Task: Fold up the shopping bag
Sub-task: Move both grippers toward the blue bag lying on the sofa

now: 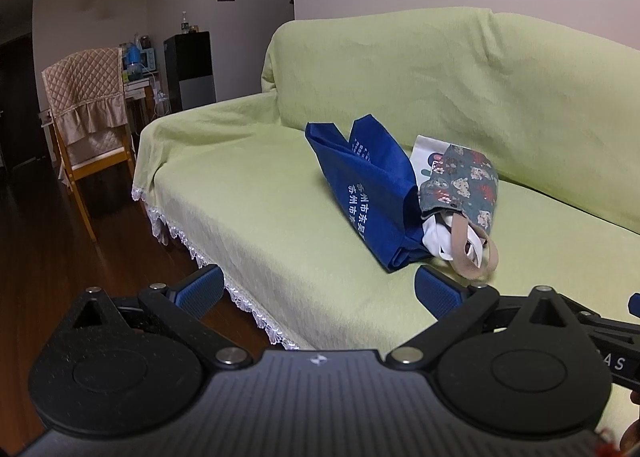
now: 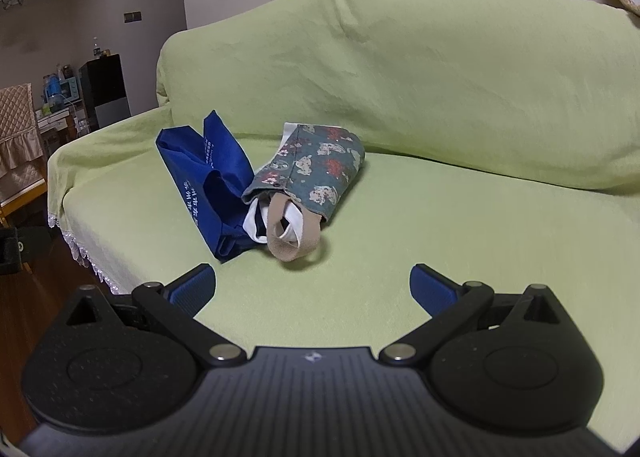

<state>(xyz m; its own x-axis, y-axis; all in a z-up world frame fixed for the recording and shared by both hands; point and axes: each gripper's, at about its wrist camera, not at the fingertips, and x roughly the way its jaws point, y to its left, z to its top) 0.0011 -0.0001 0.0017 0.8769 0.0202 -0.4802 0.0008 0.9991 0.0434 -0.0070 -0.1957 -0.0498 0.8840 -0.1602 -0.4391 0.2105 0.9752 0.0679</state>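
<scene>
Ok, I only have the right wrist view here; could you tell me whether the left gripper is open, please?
Observer: Yes, the left gripper is open, its fingers spread and holding nothing.
Operator: Where is it, please?
Observer: At the front edge of the green-covered sofa; one finger is over the dark wooden floor.
Operator: Anything behind the grey-green floral fabric bag?
Observer: A white bag with a printed design lies beneath it, poking out behind.
</scene>
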